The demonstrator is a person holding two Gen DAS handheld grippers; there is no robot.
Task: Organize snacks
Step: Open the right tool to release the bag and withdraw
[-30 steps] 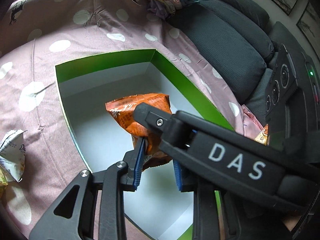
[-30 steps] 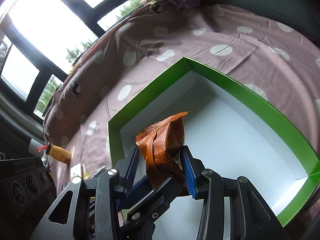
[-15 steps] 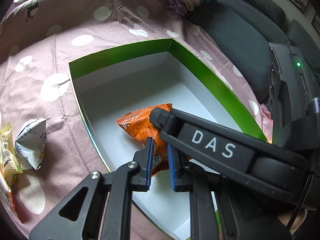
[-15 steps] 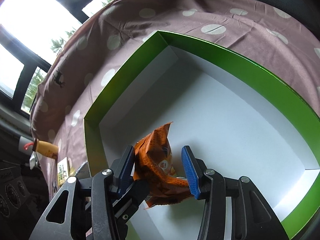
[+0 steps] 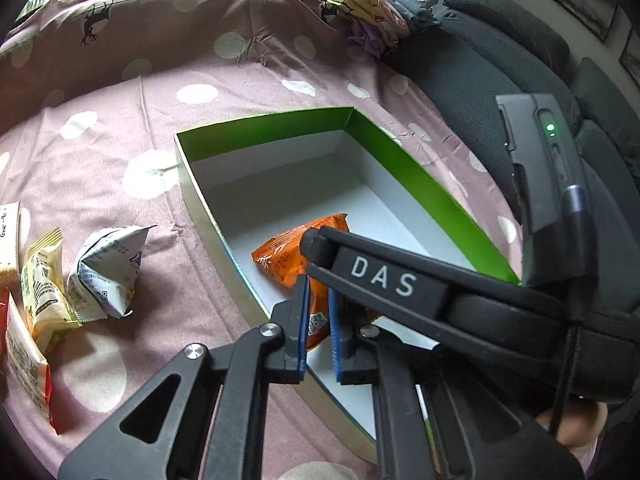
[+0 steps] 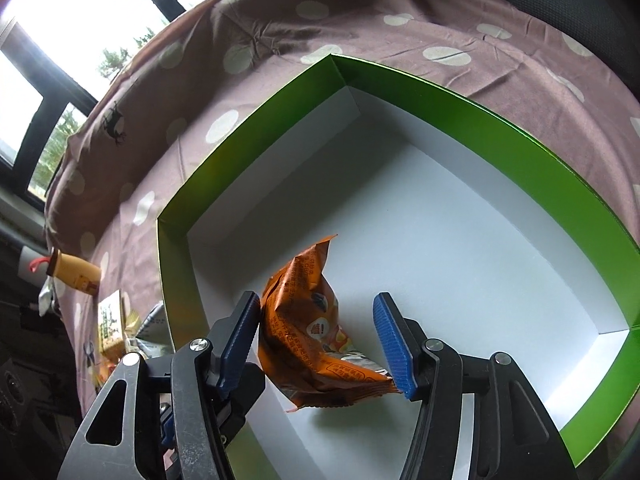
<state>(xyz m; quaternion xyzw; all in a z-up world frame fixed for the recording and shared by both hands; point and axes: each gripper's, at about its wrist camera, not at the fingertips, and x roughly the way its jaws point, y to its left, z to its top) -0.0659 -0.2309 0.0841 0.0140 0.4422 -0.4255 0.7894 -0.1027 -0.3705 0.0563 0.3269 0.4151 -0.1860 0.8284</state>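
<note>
Orange snack bag (image 6: 312,340) loose between spread right gripper (image 6: 320,346) fingers (image 6: 390,340), inside green box (image 6: 500,128).

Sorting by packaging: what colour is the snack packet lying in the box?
Orange, with small printed graphics; the snack packet shows best in the right wrist view.

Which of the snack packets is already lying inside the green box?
The orange packet only: it lies on the white floor of the green box. The white packet and yellow packet lie outside on the dotted cloth.
</note>
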